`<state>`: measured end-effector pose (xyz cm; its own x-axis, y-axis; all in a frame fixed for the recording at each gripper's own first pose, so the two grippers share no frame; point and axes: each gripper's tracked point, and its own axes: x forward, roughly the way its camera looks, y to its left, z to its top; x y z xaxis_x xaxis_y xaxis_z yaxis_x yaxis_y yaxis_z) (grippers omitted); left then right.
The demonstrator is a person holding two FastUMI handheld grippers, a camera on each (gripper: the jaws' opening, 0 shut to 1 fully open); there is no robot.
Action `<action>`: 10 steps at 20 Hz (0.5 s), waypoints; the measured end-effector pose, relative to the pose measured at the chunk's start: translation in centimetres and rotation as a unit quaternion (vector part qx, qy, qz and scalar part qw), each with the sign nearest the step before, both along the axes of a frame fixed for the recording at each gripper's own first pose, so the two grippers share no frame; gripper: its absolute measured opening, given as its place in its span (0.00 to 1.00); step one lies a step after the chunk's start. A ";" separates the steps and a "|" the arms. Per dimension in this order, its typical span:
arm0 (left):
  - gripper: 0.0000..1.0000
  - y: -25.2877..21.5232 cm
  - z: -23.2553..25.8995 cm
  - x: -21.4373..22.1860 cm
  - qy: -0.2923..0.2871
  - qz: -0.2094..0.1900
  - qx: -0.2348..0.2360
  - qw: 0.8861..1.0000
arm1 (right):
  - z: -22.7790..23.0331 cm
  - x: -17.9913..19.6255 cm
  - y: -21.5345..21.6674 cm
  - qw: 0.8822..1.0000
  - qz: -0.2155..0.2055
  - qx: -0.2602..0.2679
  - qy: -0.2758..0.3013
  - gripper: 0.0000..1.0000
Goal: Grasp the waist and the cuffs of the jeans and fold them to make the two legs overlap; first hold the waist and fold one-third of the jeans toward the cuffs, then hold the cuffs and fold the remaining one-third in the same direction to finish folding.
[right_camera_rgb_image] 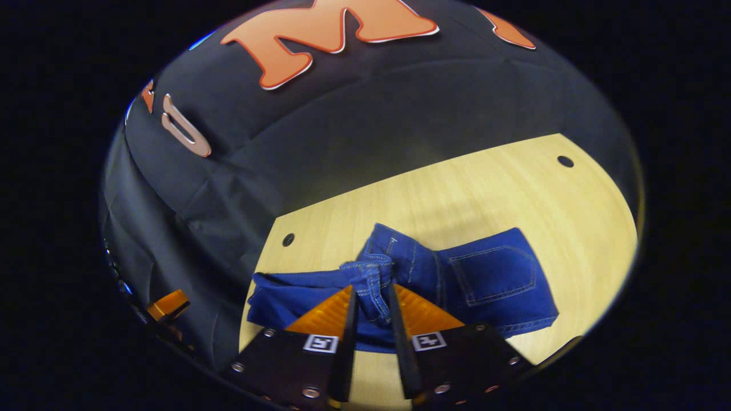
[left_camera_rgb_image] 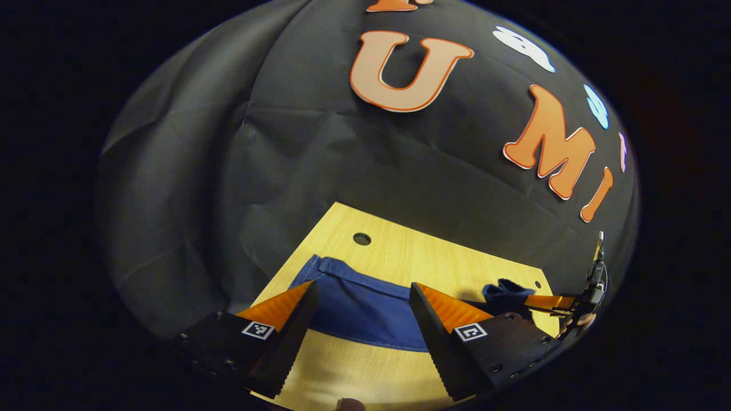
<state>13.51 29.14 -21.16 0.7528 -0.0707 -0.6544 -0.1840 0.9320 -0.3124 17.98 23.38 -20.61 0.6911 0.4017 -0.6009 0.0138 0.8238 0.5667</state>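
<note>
The jeans (right_camera_rgb_image: 411, 285) lie on the wooden table (right_camera_rgb_image: 514, 182), spread across its near half. In the right gripper view, the right gripper (right_camera_rgb_image: 371, 311) is closed on a bunched fold of denim, apparently the waistband, lifted a little above the flat cloth; a back pocket (right_camera_rgb_image: 494, 277) lies just beside the pinch. In the left gripper view, the left gripper (left_camera_rgb_image: 362, 319) hovers with its jaws wide apart over a flat, stitched edge of the jeans (left_camera_rgb_image: 365, 308). Bare wood runs beyond the jeans to the table's far edge, where small round holes (left_camera_rgb_image: 361, 238) sit.
</note>
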 end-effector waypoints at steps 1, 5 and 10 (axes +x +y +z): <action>0.98 0.5 -0.8 -0.1 0.009 0.006 -0.007 1.000 | 0.6 0.1 0.3 1.000 -0.001 0.003 -0.009 0.47; 0.98 1.7 -4.0 -0.2 0.048 0.028 -0.060 0.997 | 2.7 0.1 0.1 0.999 -0.006 -0.013 -0.043 0.59; 0.98 3.7 -8.8 -0.4 0.105 0.064 -0.134 0.983 | 5.2 -0.1 -2.8 0.996 -0.044 -0.040 -0.069 0.88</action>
<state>13.12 32.81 -30.00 0.6165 -0.1761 -0.7674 -0.3810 0.7862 -0.4865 17.89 20.59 -15.44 0.7999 0.2908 -0.5249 0.0144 0.8652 0.5012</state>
